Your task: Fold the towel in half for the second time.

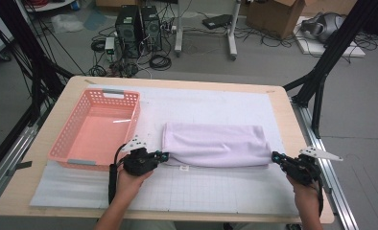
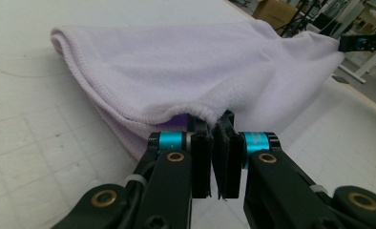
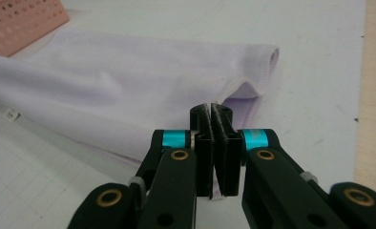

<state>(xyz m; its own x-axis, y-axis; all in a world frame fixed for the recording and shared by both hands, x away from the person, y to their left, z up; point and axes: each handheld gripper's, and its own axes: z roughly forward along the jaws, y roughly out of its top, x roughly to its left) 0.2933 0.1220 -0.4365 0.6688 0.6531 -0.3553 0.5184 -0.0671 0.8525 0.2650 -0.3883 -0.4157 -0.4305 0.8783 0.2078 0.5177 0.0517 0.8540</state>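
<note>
Folded lavender towel lies on the white mat beside the pink basket, with left gripper and right gripper each clamped on a near corner.

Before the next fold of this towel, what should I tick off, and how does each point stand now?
1. Left gripper shut on the near left corner of the towel: ok.
2. Right gripper shut on the near right corner: ok.
3. Both layers caught at each corner: cannot tell.
4. Towel flat on the mat, no bunching: ok.
5. Basket apart from the towel: ok.
</note>
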